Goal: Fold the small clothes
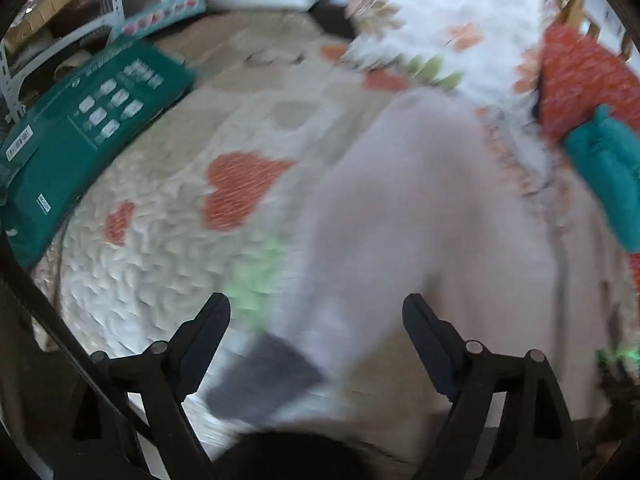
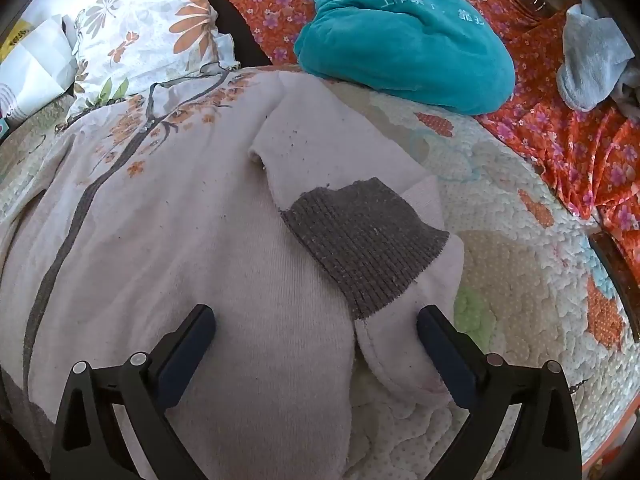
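- A pale pink knit garment [image 2: 192,248] lies spread on a quilted bedspread [image 2: 516,280], printed near its top with orange blossoms on a grey branch, a grey band running down its left side
- One sleeve [image 2: 320,148] is folded across the body of the garment, and its ribbed grey cuff [image 2: 364,244] lies near the garment's right edge, partly over the pink cloth
- The right gripper [image 2: 316,334] hangs over the lower part of the garment, pointing steeply down; its jaws stand wide apart with pink cloth and the cuff's lower end between them, and the fingers [image 2: 444,356] do not press on anything
- In the left wrist view, which is heavily blurred, the same garment [image 1: 400,208] fills the middle and the grey cuff [image 1: 260,380] sits low between the fingers
- The left gripper [image 1: 316,320] is also well open and grips nothing; whether its tips touch the cloth I cannot tell through the blur
- The bedspread [image 1: 140,280] carries orange hearts and green patches
- Just beyond the garment's top right lies a teal fleece bundle [image 2: 404,44] with pale embroidered characters, resting on an orange floral sheet [image 2: 560,152]
- A floral pillow [image 2: 148,36] lies at the garment's upper left
- A pale blue sock [image 2: 592,68] lies on the far right
- A green flat box [image 1: 80,140] lies along the bed's left edge
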`<state>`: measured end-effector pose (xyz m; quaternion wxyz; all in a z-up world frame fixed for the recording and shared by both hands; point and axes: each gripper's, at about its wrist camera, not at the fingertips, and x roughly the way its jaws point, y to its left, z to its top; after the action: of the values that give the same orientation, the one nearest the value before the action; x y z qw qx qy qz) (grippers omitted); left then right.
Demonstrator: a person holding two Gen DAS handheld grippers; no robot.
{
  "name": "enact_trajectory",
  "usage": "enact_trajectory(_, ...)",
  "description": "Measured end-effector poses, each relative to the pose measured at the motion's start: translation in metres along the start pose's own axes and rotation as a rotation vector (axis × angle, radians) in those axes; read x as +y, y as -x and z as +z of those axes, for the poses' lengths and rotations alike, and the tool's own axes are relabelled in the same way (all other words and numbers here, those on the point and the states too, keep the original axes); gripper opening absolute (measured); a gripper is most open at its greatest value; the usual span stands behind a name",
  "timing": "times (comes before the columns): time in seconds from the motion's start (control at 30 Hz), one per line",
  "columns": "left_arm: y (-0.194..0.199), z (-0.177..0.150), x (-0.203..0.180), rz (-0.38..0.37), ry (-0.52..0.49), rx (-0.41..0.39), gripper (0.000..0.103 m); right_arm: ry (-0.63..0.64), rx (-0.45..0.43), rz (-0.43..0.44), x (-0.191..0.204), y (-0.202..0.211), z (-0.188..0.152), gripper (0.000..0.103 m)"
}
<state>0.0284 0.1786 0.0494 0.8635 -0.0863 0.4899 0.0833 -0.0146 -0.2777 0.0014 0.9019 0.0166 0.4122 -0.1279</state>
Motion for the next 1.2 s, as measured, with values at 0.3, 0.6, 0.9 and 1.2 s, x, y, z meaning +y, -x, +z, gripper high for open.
enact_trajectory(0.3,-0.032,-0.009,0.019,-0.036,-0.042,0.040,0.009,0.018,-0.018,-0.023,0.006,0.001,-0.003,0.103)
enact_trajectory(0.6,0.002,0.043,0.083,0.323,0.054,-0.100,0.008,0.021,-0.037,-0.041,0.008,0.000,-0.003,0.103)
enact_trajectory(0.9,0.032,-0.003,0.000,-0.044,-0.045,-0.078,0.047,0.019,-0.047,-0.044,0.005,-0.002,-0.002,0.103)
enact_trajectory(1.2,-0.013,-0.072,-0.127,-0.027,-0.394,0.055,0.023,0.034,-0.058,-0.052,0.005,0.000,-0.003,0.103)
